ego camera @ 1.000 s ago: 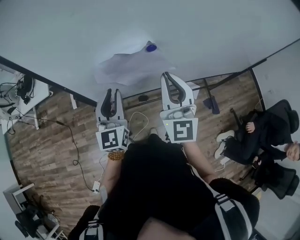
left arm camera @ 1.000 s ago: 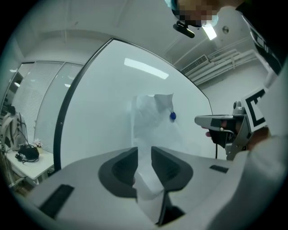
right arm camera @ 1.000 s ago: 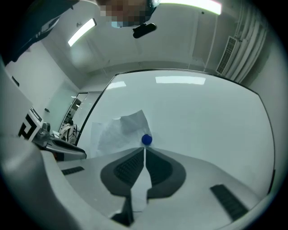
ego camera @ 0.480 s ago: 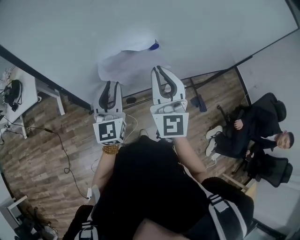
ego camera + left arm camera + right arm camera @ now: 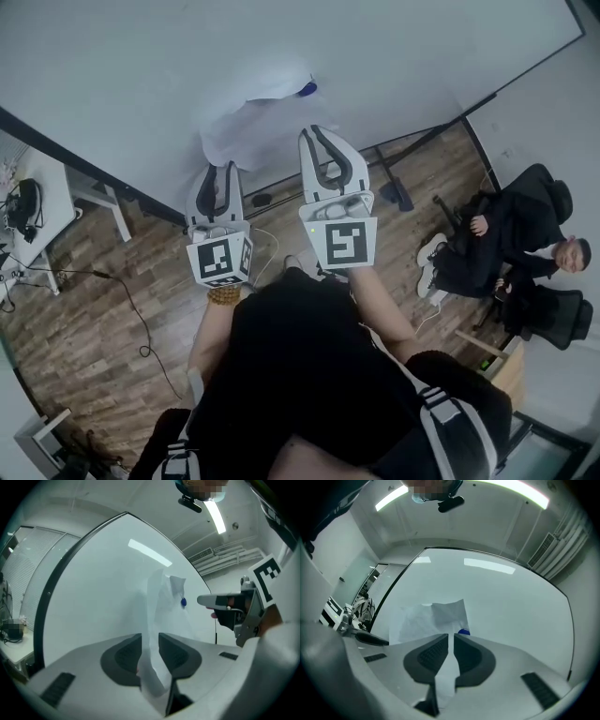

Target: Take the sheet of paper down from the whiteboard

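White sheet of paper (image 5: 246, 131) on the whiteboard (image 5: 394, 56) was clenched by the left hand-held gripper (image 5: 221, 173), while the right hand-held gripper (image 5: 321, 136), jaws having just been opening, loosely straddled its edge.

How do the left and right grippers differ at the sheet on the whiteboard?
On the left gripper the jaws stand wider, seemingly pinching a bunched fold of the sheet of paper; on the right gripper they show a slim gap and have just been opening, a flat strip between them. The left gripper is at the sheet's lower left, the right gripper nearer the blue magnet. Both face the whiteboard with paper between their jaws.
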`<action>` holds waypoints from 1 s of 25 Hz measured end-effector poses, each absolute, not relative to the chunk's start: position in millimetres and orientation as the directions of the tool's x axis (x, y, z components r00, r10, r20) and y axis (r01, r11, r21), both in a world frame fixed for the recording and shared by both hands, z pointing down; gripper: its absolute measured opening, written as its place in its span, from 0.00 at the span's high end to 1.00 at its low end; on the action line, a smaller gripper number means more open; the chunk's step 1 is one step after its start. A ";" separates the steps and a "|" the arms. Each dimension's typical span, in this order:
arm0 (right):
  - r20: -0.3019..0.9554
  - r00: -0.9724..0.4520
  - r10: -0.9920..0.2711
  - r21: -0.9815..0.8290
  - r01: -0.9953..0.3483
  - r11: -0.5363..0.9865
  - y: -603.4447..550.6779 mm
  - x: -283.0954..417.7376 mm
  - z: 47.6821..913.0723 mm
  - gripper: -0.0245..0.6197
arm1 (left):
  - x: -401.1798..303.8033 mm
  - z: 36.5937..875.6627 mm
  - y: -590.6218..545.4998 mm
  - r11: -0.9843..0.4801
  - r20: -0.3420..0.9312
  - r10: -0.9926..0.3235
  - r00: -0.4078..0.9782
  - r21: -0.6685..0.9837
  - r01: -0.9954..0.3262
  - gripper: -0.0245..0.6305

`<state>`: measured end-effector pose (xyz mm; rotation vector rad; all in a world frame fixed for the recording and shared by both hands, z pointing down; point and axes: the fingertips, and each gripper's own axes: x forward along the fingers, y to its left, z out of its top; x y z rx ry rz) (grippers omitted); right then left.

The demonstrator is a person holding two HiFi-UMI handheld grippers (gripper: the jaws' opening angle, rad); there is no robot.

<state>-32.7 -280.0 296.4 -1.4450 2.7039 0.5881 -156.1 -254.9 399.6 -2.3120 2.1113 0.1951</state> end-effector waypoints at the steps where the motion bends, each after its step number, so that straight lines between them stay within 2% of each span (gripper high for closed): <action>1: -0.190 -0.569 -0.800 0.321 -0.806 0.497 -280.4 -32.8 296.6 0.93 | -155.9 398.5 -256.6 -0.101 -0.096 -0.991 0.093 0.080 -0.992 0.80; 14: -0.153 -0.524 -0.838 0.403 -0.807 0.431 -312.8 -32.5 293.6 0.85 | -153.4 383.8 -272.6 -0.147 -0.118 -0.983 0.140 0.057 -0.987 0.80; 25: -0.139 -0.539 -0.831 0.406 -0.796 0.448 -333.0 -28.3 290.1 0.80 | -155.2 383.4 -273.4 -0.105 -0.109 -0.989 0.101 0.034 -0.994 0.81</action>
